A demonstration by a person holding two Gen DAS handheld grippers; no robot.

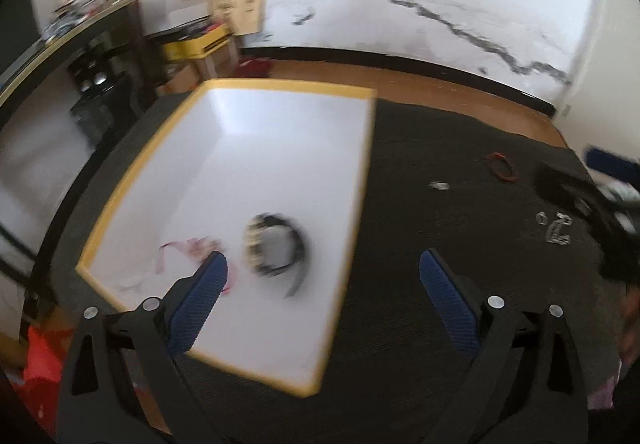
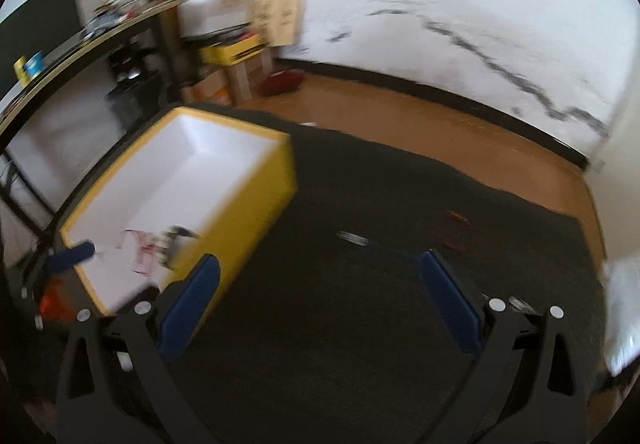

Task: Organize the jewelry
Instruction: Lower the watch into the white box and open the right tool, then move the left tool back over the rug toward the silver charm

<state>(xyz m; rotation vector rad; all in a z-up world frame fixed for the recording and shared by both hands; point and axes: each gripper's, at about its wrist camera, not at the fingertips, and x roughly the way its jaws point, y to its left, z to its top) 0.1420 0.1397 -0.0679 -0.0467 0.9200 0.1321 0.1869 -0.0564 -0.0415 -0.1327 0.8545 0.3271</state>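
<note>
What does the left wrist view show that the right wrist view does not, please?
Only the left wrist view shows the clear jewelry pieces on the dark mat and the box floor from above. Only the right wrist view shows the box's yellow outer side and the left gripper's blue finger at the box's near corner. Both show the yellow-rimmed box, the dark bracelet and pink piece inside it, the red bracelet and a small silvery piece on the mat.
</note>
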